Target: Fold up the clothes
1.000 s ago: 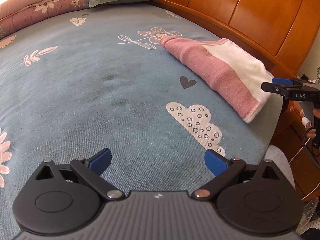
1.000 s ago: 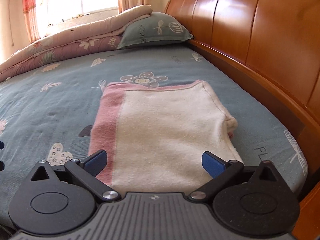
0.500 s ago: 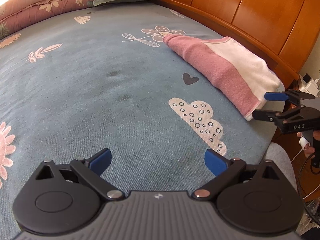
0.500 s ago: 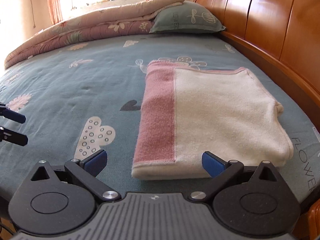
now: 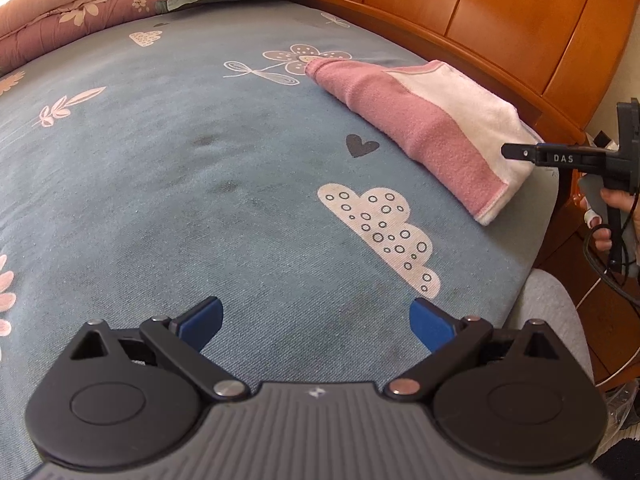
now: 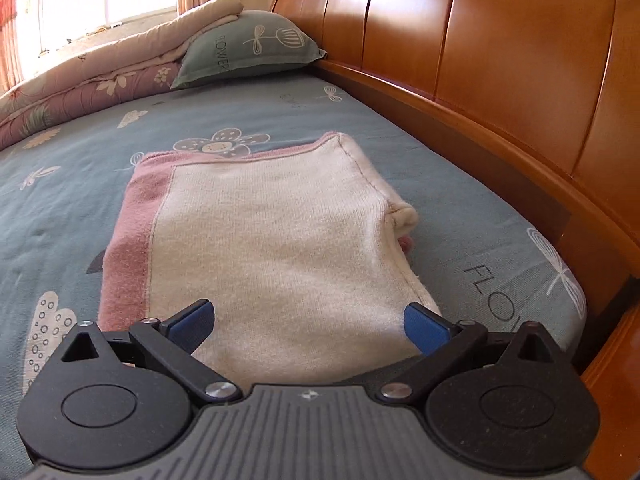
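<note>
A folded pink and cream garment [image 6: 272, 236] lies flat on the blue patterned bed sheet [image 6: 460, 200], close to the headboard side. It also shows in the left wrist view [image 5: 432, 120] at the right. My right gripper [image 6: 308, 324] is open and empty, its blue pads just above the garment's near edge. It appears from the side in the left wrist view [image 5: 516, 152], at the garment's near end. My left gripper [image 5: 316, 320] is open and empty over bare sheet, well left of the garment.
A wooden headboard [image 6: 500, 60] runs along the right. A green pillow [image 6: 248, 48] and a rolled quilt [image 6: 100, 76] lie at the far end. The bed's edge and a wooden stand [image 5: 580, 280] are at the right.
My right gripper swung back toward the garment and now hovers over its near edge. The left gripper has barely moved.
</note>
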### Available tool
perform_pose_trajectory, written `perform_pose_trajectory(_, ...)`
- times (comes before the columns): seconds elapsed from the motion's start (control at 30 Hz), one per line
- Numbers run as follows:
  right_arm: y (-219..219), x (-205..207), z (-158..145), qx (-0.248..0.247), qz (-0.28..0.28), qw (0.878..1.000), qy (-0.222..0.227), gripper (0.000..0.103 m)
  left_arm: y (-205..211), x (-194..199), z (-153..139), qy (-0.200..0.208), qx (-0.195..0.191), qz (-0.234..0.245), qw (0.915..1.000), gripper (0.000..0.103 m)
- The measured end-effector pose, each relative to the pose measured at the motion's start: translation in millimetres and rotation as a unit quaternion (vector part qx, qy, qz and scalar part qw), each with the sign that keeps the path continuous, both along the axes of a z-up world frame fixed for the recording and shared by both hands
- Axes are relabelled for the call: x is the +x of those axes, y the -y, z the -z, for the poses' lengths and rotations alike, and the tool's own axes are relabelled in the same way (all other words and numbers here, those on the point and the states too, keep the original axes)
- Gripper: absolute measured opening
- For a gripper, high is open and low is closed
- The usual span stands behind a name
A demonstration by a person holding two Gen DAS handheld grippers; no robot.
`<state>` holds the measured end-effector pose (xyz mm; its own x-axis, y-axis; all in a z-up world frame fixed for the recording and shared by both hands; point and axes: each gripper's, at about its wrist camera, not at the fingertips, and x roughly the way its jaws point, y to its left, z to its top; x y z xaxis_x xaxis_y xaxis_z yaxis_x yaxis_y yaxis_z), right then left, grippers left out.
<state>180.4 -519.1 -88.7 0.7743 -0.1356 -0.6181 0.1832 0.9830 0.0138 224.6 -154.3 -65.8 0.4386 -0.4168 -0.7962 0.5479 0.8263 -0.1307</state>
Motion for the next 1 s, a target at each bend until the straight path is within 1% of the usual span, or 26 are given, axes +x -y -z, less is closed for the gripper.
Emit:
perform_pose_trajectory(0.1, -8.3, 8.9, -13.6, -0.020, -0.018, 0.999, 0.026, 0.103, 2.4, 2.2, -0.4, 0.017, 0.011, -0.005, 0.9998, 0.099)
perform_pose_trajectory(0.2, -7.5, 37.5, -18.5, -0.035, -0.016, 0.999, 0.028, 0.103, 3.1, 3.9, -4.1, 0.031, 0.005, -0.012, 0.9994, 0.099)
perform_pose_trajectory(0.3, 1.5, 65.0, -10.8, -0.035, 0.001, 0.999, 0.011, 0.103, 2.5, 2.7, -8.9, 0.054, 0.008, -0.013, 0.9984, 0.099)
perform_pose_trajectory(0.37, 6.2, 75.8, -3.3, -0.038, 0.012, 0.999, -0.006, 0.103, 1.1, 2.5, -9.3, 0.061, 0.014, -0.015, 0.9979, 0.099)
perform_pose_trajectory(0.43, 9.0, 81.5, 2.7, -0.043, 0.021, 0.999, -0.020, 0.103, -0.9, 3.5, -8.8, 0.064, 0.019, -0.019, 0.9976, 0.100)
perform_pose_trajectory(0.5, 11.1, 82.6, 3.8, -0.037, 0.024, 0.999, -0.022, 0.103, -2.6, 4.7, -8.0, 0.066, 0.023, -0.024, 0.9973, 0.100)
perform_pose_trajectory(0.67, 2.4, 75.8, -9.0, -0.030, 0.021, 0.999, -0.021, 0.103, -2.4, 5.5, -9.5, 0.074, 0.023, -0.045, 0.9960, 0.100)
perform_pose_trajectory(0.73, -5.6, 71.2, -14.9, -0.018, 0.012, 1.000, -0.019, 0.103, -2.1, 3.9, -11.5, 0.080, 0.017, -0.046, 0.9956, 0.100)
perform_pose_trajectory(0.8, -17.5, 67.4, -20.1, -0.004, -0.010, 1.000, -0.018, 0.103, -2.1, 1.7, -14.1, 0.087, 0.011, -0.045, 0.9951, 0.100)
perform_pose_trajectory(0.93, -47.3, 63.5, -29.8, 0.021, -0.060, 0.998, -0.009, 0.103, -1.2, -2.9, -20.7, 0.101, 0.022, -0.039, 0.9938, 0.100)
perform_pose_trajectory(1.0, -68.2, 64.1, -32.9, 0.026, -0.096, 0.995, -0.005, 0.103, -1.5, -7.0, -24.0, 0.114, 0.028, -0.030, 0.9927, 0.100)
